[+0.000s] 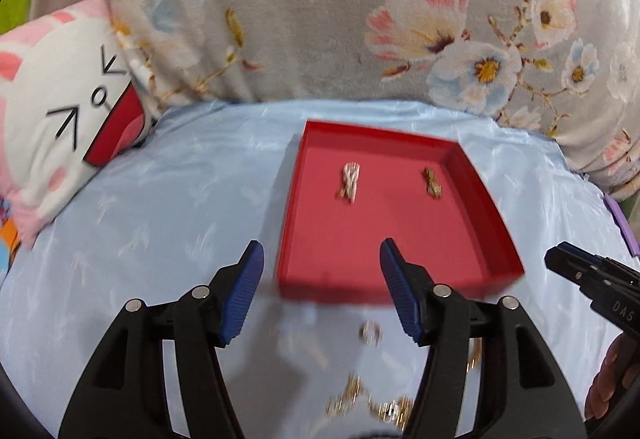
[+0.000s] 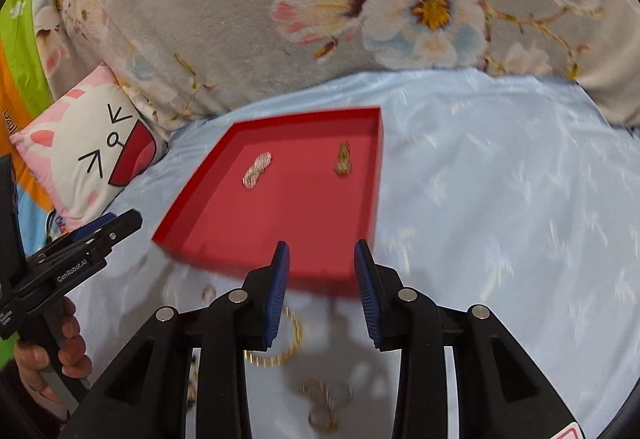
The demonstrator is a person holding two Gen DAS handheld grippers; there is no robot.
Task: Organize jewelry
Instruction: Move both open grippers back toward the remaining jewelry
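From the left wrist, the left tongs (image 1: 322,279) stood wide apart and empty over the near edge of the red tray (image 1: 492,195), which lay on a pale blue bedsheet (image 1: 180,207). Two pieces already sat inside it: a pale beaded bracelet (image 1: 350,182) and, well apart to its right, a small gold piece (image 1: 433,183). Below the tray, between the blue pads, a small ring (image 1: 371,333) rested on the sheet, and a gold chain (image 1: 360,399) sprawled nearer the camera, blurred. The right tongs (image 1: 560,259) showed edge-on, so from here I could not tell their gap.

From the right wrist, the right tongs (image 2: 322,279) were parted and held nothing. A gold bangle (image 2: 286,343) lay just under the left pad, with several rings (image 2: 326,395) clustered closer in.

All of it looked light, hard and small. The rings would likely skid on the slick sheet, so pinching across the band seemed best; the chain should go limp and dangle, better gathered at a bunched part. The soft bed would probably give under pressure.
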